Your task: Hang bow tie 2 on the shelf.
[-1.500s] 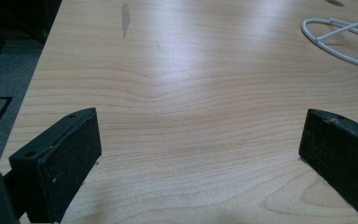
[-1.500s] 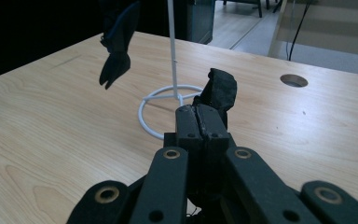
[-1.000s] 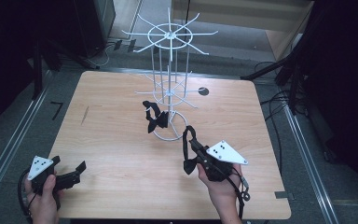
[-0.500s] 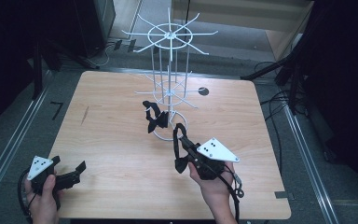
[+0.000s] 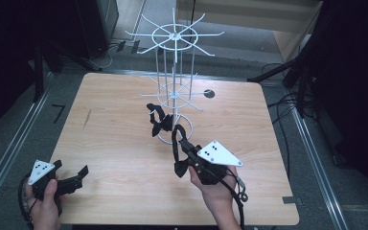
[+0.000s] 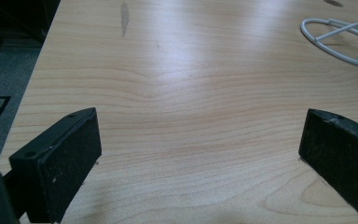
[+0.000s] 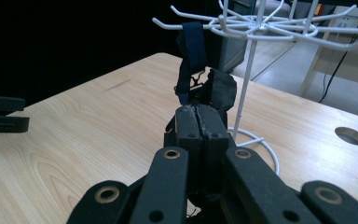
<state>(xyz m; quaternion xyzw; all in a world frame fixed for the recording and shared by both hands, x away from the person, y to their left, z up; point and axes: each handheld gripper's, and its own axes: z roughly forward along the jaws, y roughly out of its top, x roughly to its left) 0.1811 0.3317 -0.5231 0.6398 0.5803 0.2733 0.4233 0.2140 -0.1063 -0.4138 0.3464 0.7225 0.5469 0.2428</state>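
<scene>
My right gripper (image 5: 178, 152) is clamped on a black bow tie (image 5: 179, 165) with a looped strap; my left gripper (image 5: 79, 173) gapes empty.

- Table (image 5: 124, 143): pale wood-grain top, smooth, with a soft sheen under the light and one dark smudge well to the left of the rack.
- Rack (image 5: 174, 86): thin white-coated metal wire, glossy and smooth, from ring foot up to hook arms.
- Strap (image 7: 192, 51) on a rack hook: dark blue woven cloth, matt.
- Black item (image 5: 162, 123) hanging just beside the rack's post: soft, matt fabric look.
- Right gripper (image 7: 199, 128): matt black plastic, pads scuffed and grainy.
- Left gripper (image 6: 200, 154): the same dull black pads, dusty, faintly rough.
</scene>
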